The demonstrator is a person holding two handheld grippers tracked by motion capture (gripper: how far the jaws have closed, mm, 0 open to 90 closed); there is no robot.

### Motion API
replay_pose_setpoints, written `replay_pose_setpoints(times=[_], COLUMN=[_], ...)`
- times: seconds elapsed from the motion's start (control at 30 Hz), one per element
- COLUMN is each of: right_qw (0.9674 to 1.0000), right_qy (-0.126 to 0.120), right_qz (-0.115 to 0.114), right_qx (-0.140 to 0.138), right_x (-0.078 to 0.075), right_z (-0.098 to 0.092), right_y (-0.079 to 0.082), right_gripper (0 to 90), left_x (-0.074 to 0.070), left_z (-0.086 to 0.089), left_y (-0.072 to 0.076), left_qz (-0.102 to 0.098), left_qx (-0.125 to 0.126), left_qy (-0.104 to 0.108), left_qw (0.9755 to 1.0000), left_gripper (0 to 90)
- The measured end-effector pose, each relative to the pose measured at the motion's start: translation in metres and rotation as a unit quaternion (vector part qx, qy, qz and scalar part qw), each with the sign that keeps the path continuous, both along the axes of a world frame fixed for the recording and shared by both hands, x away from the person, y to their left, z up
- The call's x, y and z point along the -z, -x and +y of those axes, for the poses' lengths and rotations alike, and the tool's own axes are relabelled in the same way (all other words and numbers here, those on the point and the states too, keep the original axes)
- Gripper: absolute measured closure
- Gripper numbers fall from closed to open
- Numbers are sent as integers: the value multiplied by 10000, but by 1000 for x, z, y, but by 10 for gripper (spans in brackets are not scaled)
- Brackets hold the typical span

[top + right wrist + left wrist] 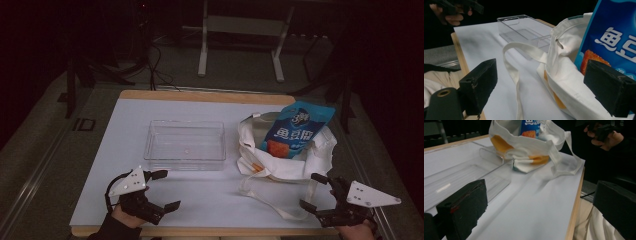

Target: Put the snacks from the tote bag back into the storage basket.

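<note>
Nothing begun: blue snack bag (295, 131) inside tote (280, 160), clear tray (185, 142) empty, left hand-held gripper (162, 190) and right hand-held gripper (313, 190) wide open, holding nothing.

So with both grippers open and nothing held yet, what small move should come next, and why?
Probably ease the right gripper forward toward the snack bag. It sticks up out of the tote, and in the right gripper view it sits just past the open jaws. The clear tray beside the tote looks a likely destination.
</note>
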State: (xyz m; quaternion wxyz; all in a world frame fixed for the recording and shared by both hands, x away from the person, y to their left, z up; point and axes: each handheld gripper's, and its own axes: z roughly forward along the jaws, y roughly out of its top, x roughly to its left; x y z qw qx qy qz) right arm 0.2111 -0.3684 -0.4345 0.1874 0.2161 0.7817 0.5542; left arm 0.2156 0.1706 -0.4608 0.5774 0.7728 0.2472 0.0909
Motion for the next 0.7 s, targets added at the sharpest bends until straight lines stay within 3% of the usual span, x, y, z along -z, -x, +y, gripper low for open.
replay_pose_setpoints(times=[0.23,0.57,0.7], right_qw=[9999,9998,9995], right_qy=[57,31,65], right_qz=[-149,-188,-272], right_qx=[65,109,118], right_x=[-10,-18,-22], right_z=[-3,-9,-9], right_y=[-3,-15,-21], right_gripper=[111,113,113], left_x=[-8,-22,-32], left_z=[-15,-38,-57], left_y=[-13,-34,-49], left_qz=[-79,-111,-173], left_qx=[109,311,450], left_qy=[95,22,-35], left_qw=[9999,9995,9988], left_gripper=[0,0,0])
